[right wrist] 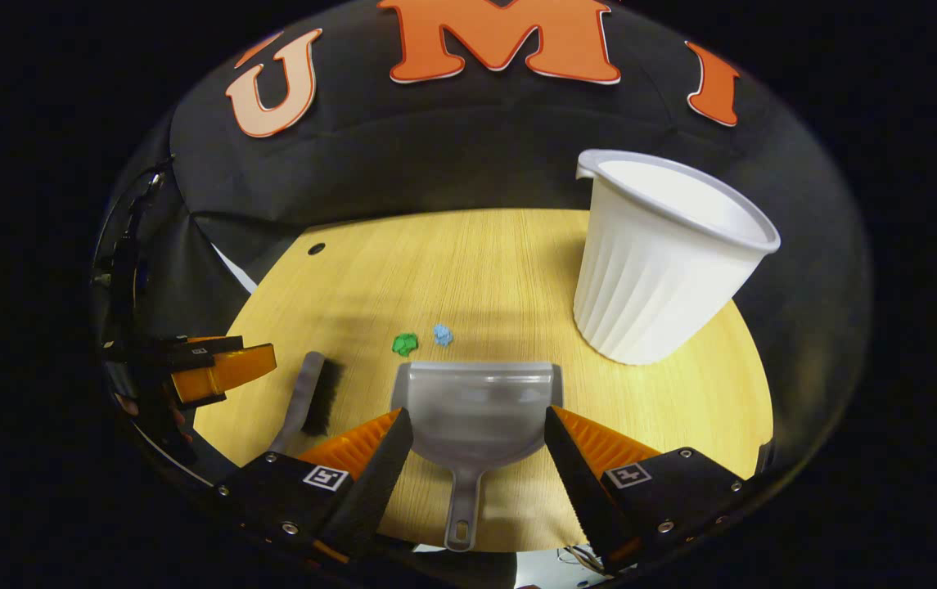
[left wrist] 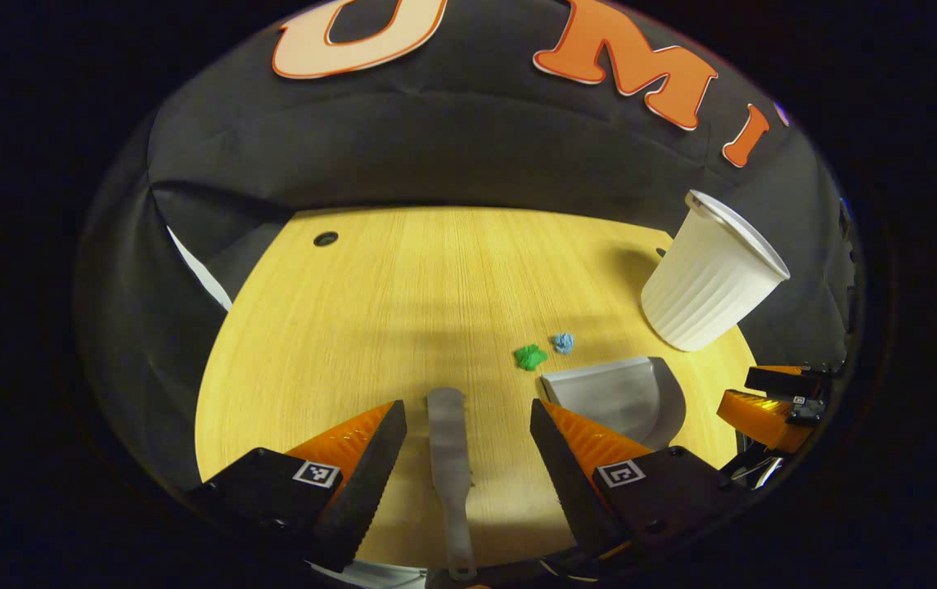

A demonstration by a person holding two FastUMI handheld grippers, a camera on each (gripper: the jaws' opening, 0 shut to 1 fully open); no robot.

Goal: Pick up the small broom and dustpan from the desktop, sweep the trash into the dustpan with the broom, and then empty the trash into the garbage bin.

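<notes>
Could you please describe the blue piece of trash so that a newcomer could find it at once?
Start from the tall white ribbed bin on the wooden desk. Beside its base lies the grey dustpan, and just beyond the pan's front edge sit two crumpled scraps. The blue scrap is nearer the bin; its neighbour is green.

One broom [right wrist: 317, 393], one dustpan [right wrist: 475, 409], one bin [right wrist: 656, 262], two trash scraps [right wrist: 405, 343]

Both views low — shared desktop [left wrist: 370, 294]
</notes>
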